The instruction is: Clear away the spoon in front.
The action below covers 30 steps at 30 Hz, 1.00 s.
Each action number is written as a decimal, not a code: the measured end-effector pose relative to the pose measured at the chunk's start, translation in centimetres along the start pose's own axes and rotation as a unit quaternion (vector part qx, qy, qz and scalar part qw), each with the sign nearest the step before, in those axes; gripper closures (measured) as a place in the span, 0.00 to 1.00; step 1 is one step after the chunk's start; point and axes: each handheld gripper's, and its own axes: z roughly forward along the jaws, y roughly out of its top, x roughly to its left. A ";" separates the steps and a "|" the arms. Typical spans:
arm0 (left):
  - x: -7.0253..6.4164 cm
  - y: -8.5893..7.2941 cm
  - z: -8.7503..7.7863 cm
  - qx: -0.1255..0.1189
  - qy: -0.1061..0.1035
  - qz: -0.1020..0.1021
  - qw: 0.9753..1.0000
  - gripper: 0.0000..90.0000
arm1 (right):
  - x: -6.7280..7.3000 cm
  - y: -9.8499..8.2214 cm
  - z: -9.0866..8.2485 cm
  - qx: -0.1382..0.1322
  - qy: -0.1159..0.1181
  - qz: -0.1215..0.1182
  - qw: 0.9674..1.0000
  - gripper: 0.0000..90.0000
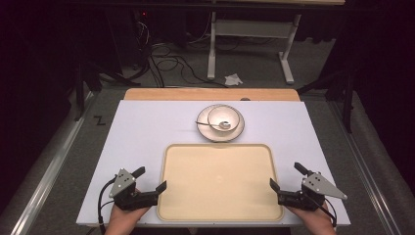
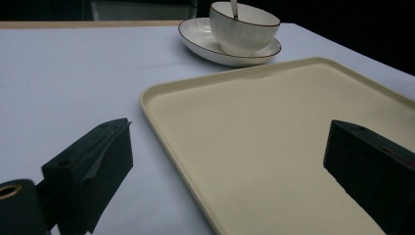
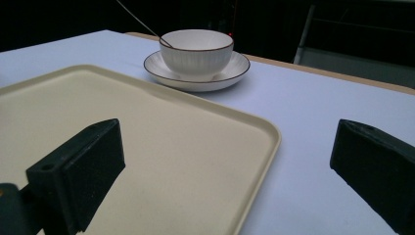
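High view: I see left gripper (image 1: 150, 178) and right gripper (image 1: 285, 176) both spread wide, holding nothing, straddling the cream tray's (image 1: 220, 205) side edges at 9 and 3 o'clock. Tray long axis runs 9–3; bowl (image 1: 224, 119) on saucer (image 1: 237, 131) at 12.

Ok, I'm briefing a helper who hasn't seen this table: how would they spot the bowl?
Start at the big beige tray on the white table, between the two grippers. Just past its far edge lies a white plate, and the bowl stands on it. It is the deep, ribbed, dark-rimmed white dish with a spoon inside.
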 end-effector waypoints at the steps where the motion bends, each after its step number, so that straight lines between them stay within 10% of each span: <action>1: -0.1 0.1 0.1 -0.002 0.002 0.003 1.000 0.04 | 0.0 -0.1 -0.2 0.004 0.003 -0.001 1.000 0.00; 30: -0.7 7.8 6.9 0.011 -0.003 0.008 1.000 0.01 | -0.6 -1.4 -1.1 0.004 0.010 0.011 1.000 0.00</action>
